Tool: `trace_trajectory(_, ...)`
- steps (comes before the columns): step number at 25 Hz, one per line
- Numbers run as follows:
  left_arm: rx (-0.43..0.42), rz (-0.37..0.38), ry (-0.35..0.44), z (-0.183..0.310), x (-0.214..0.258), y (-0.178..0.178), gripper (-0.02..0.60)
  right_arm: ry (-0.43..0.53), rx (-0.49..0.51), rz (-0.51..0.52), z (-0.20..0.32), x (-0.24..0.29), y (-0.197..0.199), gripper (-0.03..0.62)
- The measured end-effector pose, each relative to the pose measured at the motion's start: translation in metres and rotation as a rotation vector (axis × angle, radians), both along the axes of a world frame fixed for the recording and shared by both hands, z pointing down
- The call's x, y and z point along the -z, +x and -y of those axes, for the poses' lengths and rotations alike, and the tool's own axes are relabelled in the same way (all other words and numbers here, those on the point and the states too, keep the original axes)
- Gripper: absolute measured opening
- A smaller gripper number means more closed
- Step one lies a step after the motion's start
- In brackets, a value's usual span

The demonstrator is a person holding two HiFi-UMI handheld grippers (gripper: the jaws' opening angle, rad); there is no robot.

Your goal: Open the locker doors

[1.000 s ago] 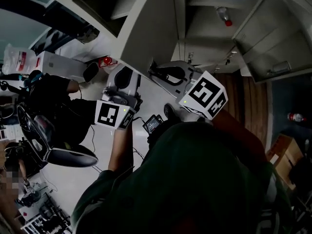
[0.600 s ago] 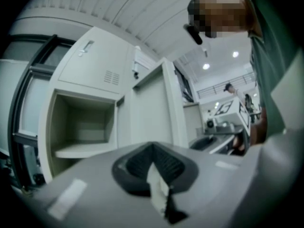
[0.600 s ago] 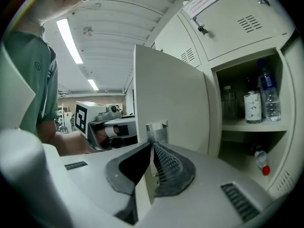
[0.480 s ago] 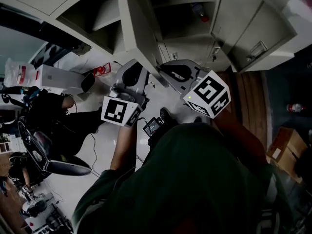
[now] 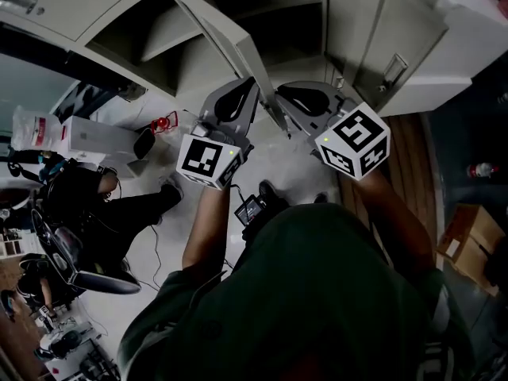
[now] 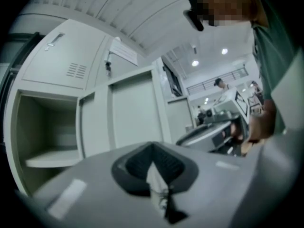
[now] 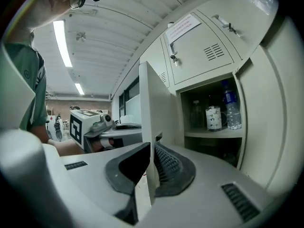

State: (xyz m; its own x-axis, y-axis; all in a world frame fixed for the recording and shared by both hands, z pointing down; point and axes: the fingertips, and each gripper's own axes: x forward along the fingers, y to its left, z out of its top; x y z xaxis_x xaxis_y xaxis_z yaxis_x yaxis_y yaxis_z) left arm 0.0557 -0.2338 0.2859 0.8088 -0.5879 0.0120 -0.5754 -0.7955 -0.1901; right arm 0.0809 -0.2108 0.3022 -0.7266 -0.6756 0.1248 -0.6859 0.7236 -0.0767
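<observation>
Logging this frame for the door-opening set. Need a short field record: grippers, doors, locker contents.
right gripper: jaws shut on the edge of the open beige metal locker door
left gripper: jaws together, nothing clearly held
open compartment behind that door: clear plastic bottle and patterned mug on its shelf
vented beige upper door: shut, paper notice on it
second open compartment: one shelf visible
</observation>
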Motion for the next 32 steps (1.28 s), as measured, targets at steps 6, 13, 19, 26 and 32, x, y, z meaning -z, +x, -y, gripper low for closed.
trace_trajectory(6,0.037,0.005,0.006,0.005,0.004,0.005,-0.009,0.016,-0.003,0.035,-0.015,0.004,0.015,0.023)
trace_trajectory(13,0.06,0.038,0.013,-0.015,-0.001,-0.001,-0.009,0.035,0.071,0.066,-0.042,0.01,-0.001,0.023)
trace_trajectory(19,0.118,0.037,0.005,-0.025,-0.008,-0.043,-0.009,0.03,0.154,0.064,-0.054,0.005,-0.046,0.023)
trace_trajectory(26,0.193,0.024,-0.016,-0.017,-0.016,-0.122,-0.009,0.017,0.225,0.041,-0.055,-0.003,-0.12,0.023)
trace_trajectory(32,0.226,0.017,-0.035,-0.008,-0.027,-0.182,-0.009,-0.007,0.204,0.022,-0.039,-0.023,-0.17,0.023)
